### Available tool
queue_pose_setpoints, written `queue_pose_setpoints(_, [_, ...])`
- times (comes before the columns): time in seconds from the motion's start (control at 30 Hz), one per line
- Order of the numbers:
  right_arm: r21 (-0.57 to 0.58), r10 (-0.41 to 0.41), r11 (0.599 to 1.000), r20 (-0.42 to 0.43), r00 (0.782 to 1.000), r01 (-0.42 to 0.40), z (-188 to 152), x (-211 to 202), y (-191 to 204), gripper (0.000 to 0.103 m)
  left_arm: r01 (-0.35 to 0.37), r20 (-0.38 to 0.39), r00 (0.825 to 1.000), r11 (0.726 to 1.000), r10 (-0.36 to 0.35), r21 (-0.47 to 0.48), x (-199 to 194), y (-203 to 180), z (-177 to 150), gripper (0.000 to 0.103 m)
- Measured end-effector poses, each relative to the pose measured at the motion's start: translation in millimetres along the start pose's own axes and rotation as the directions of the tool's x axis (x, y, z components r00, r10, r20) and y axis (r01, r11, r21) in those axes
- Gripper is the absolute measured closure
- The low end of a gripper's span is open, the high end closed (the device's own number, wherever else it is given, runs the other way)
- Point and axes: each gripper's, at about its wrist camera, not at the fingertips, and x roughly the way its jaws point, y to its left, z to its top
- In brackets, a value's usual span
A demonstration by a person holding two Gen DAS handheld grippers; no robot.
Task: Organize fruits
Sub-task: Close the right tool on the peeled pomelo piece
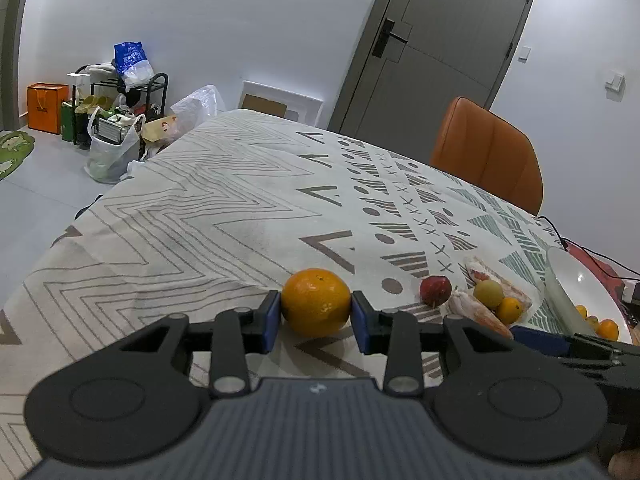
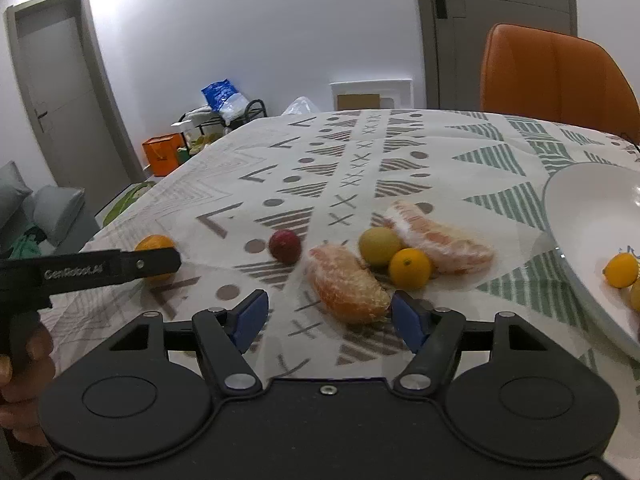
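While the round orange mandarin (image 1: 316, 302) is pinched between the blue pads of the left claw (image 1: 316, 312), low in the middle of the left wrist view, only its widest part is gripped, so it could be squeezed out forward if the grip is tightened or the claw is tipped; whether the fruit is lifted or resting on the patterned cloth of the desk (image 1: 208, 216) cannot be told. In the right wrist view the right claw (image 2: 330, 318) is seen spread, with nothing pressed between its pads, and the peeled orange citrus segment (image 2: 346, 286) lies just ahead, closer to the right pad than to the left. An off-centre closing is judged likely to push the segment sideways or to crush its soft flesh. The small orange kumquat (image 2: 410, 268) and the yellow-green round fruit (image 2: 378, 246), placed just behind the segment, could be nudged and rolled, and the small dark red fruit (image 2: 285, 245) to the left could be set rolling too. A second peeled segment (image 2: 444, 240) lies further right. The white ceramic plate (image 2: 576, 208) at the right edge, already holding a small orange fruit (image 2: 621, 270), could be struck on its rim during a transfer. Collision between the two claws is also a risk, since the left one reaches into the left side of the right view.
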Motion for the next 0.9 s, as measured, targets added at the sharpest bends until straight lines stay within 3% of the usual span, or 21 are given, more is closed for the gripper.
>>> queue_pose_setpoints(0.13, [0.003, 0.015, 1.0, -0.003, 1.0, -0.015, 2.2, -0.7, 1.2, 0.048, 0.005, 0.0, 1.0, 1.0, -0.005, -0.005, -1.6, 3.3, 0.2, 0.067])
queue_pose_setpoints(0.53, [-0.035, -0.028, 0.999, 0.014, 1.0, 0.029, 12.6, 19.2, 5.5, 0.049, -0.009, 0.009, 1.0, 1.0, 0.009, -0.018, -8.8, 16.4, 4.2, 0.067])
queue_pose_setpoints(0.6, [-0.043, -0.027, 0.999, 0.021, 0.999, 0.028, 12.2, 21.1, 8.3, 0.056, -0.016, 0.004, 1.0, 1.0, 0.016, -0.013, -9.0, 17.1, 5.1, 0.067])
queue_pose_setpoints(0.63, [-0.051, -0.038, 0.998, 0.024, 0.999, 0.04, 11.9, 20.8, 9.6, 0.068, -0.019, 0.002, 1.0, 1.0, 0.019, -0.009, -9.1, 16.6, 5.5, 0.067])
queue_pose_setpoints(0.9, [-0.002, 0.047, 0.999, 0.036, 0.998, -0.047, 8.7, -1.1, 2.3, 0.072, -0.018, 0.026, 1.0, 0.999, 0.017, 0.033, -18.9, -0.8, 9.4, 0.067])
